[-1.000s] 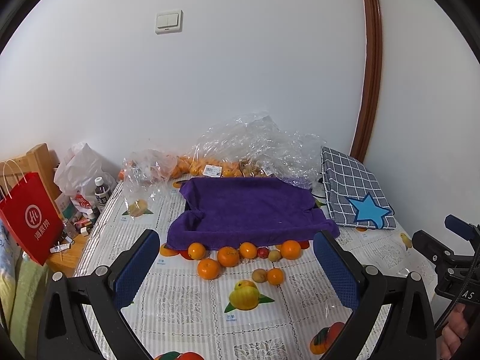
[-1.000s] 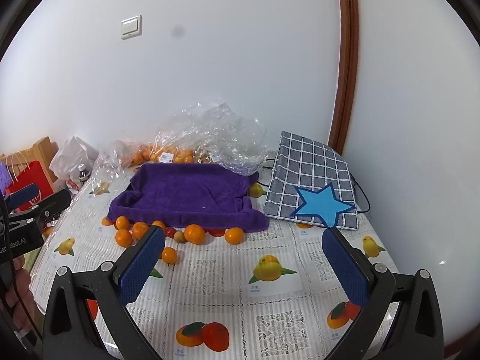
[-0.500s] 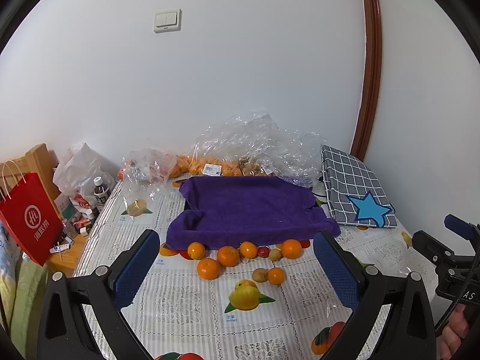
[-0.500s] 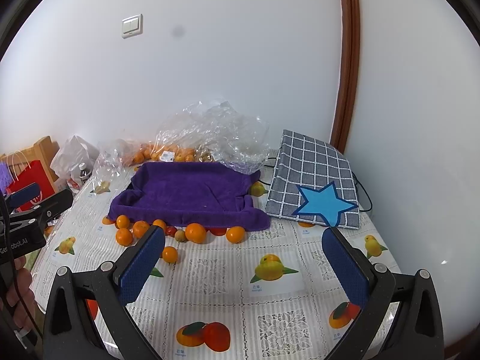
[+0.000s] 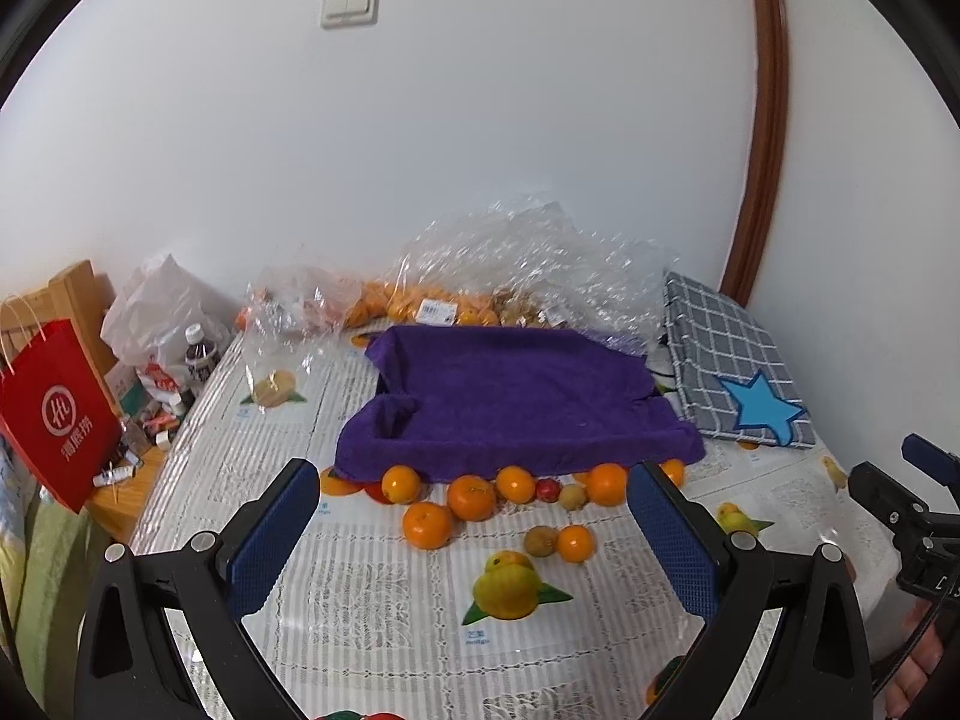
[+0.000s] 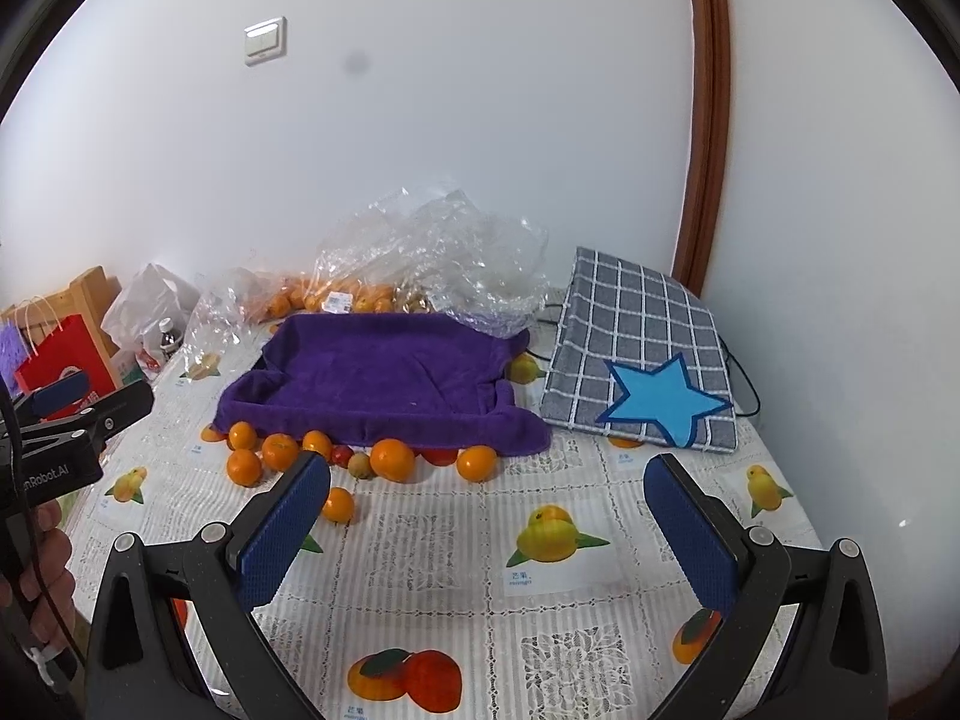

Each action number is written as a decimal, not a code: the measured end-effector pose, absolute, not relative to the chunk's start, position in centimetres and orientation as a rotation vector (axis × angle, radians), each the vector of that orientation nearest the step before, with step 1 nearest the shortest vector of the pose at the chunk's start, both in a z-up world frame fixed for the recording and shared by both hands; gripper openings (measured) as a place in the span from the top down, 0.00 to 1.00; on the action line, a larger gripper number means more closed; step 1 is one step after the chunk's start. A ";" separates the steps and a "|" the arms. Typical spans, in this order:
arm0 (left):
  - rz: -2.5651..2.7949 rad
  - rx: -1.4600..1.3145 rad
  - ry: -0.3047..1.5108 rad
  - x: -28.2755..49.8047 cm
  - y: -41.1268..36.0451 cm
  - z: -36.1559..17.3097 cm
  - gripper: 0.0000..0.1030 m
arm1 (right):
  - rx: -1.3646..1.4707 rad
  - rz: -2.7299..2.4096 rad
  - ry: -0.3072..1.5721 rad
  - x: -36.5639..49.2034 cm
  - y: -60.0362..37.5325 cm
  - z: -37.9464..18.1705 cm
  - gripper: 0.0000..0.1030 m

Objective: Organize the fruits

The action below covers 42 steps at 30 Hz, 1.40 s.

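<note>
A tray lined with a purple towel (image 5: 510, 396) (image 6: 384, 378) sits mid-table with nothing in it. Along its near edge lie several loose oranges (image 5: 427, 525) (image 6: 393, 459), a small red fruit (image 5: 546, 489) (image 6: 342, 454) and two brownish fruits (image 5: 540, 540) (image 6: 359, 465). My left gripper (image 5: 474, 531) is open, hovering above the table in front of the fruit row. My right gripper (image 6: 489, 513) is open too, further right over bare tablecloth. Nothing is held. Each gripper shows at the edge of the other's view.
Crumpled clear plastic bags (image 5: 528, 264) (image 6: 432, 252) with more oranges lie behind the tray by the wall. A grey checked bag with a blue star (image 5: 732, 378) (image 6: 642, 360) is on the right. A red paper bag (image 5: 54, 414) and bottles stand left, off the table.
Both views have edged slightly closer to the tray and fruit. Both grippers stay open and no fruit has moved.
</note>
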<state>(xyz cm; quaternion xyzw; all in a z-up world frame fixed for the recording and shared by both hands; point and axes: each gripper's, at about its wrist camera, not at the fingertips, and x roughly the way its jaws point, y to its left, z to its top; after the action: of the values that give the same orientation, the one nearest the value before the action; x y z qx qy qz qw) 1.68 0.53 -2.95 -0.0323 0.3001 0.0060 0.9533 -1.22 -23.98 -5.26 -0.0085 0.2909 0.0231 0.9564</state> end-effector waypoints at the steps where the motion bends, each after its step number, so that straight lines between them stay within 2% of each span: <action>1: 0.017 -0.073 0.622 2.0 0.8 -3.4 0.00 | -0.015 0.042 0.601 -0.8 -24.1 -5.8 0.00; 14: 0.101 -0.121 0.776 6.2 5.2 -11.0 0.02 | 0.014 0.066 0.695 4.0 -25.5 -12.1 0.00; 22: 0.105 -0.153 0.837 8.0 6.7 -14.6 0.11 | 0.027 0.092 0.742 7.3 -25.2 -16.2 0.02; 24: 0.102 -0.162 0.848 8.2 7.0 -15.3 0.14 | 0.039 0.107 0.755 8.1 -25.0 -17.1 0.04; 30: 0.133 -0.162 0.826 8.4 8.0 -16.0 0.22 | 0.026 0.095 0.756 11.5 -24.4 -18.9 0.22; 32: 0.131 -0.165 0.831 8.5 8.2 -16.2 0.24 | 0.040 0.104 0.774 12.6 -24.4 -19.5 0.36; 33: 0.127 -0.164 0.836 8.6 8.2 -16.3 0.24 | 0.052 0.121 0.791 13.2 -24.4 -19.8 0.39; 42: 0.109 -0.184 0.829 9.2 8.4 -16.8 0.24 | 0.067 0.181 0.841 15.5 -23.5 -21.7 0.52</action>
<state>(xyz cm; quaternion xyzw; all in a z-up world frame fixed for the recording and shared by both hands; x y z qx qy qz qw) 9.20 8.45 -16.80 -0.0893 0.4019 0.0528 0.9098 15.54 -23.49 -21.74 0.0326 0.4077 0.0879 0.9083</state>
